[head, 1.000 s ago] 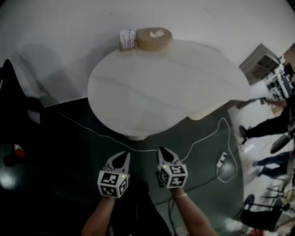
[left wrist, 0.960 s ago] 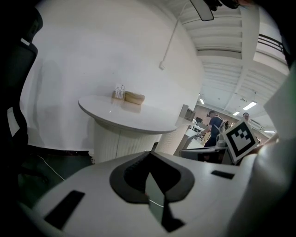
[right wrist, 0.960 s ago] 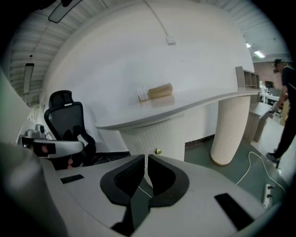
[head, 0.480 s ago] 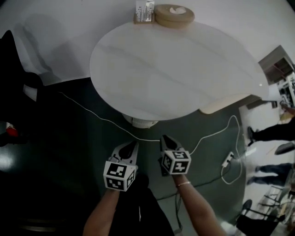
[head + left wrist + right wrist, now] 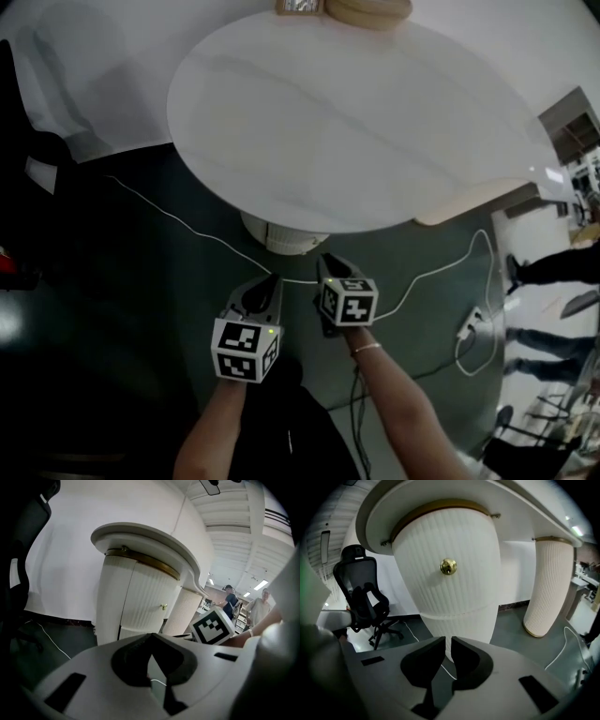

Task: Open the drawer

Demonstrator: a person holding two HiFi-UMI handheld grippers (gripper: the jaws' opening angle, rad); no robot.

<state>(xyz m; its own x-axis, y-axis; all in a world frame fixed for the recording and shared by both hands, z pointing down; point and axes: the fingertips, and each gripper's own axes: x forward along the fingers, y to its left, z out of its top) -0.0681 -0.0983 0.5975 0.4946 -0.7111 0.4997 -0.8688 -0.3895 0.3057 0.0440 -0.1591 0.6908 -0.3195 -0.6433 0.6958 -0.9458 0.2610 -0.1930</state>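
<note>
Hovered over open dark green floor (image 5: 141, 281), near white ribbed pedestal (image 5: 445, 597) under round white tabletop's (image 5: 356, 122) edge: left gripper (image 5: 273, 280) closed, empty; right gripper (image 5: 327, 259) opening slightly, empty.

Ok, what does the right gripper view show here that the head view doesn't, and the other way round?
Only the right gripper view: the brass knob on the fluted drawer front beneath the tabletop. Only the head view: the tabletop's upper face, the round wooden box at its far edge, bystanders' legs. Both: the white cable on the dark floor, and the right gripper, its jaws just opening with nothing between them.
</note>
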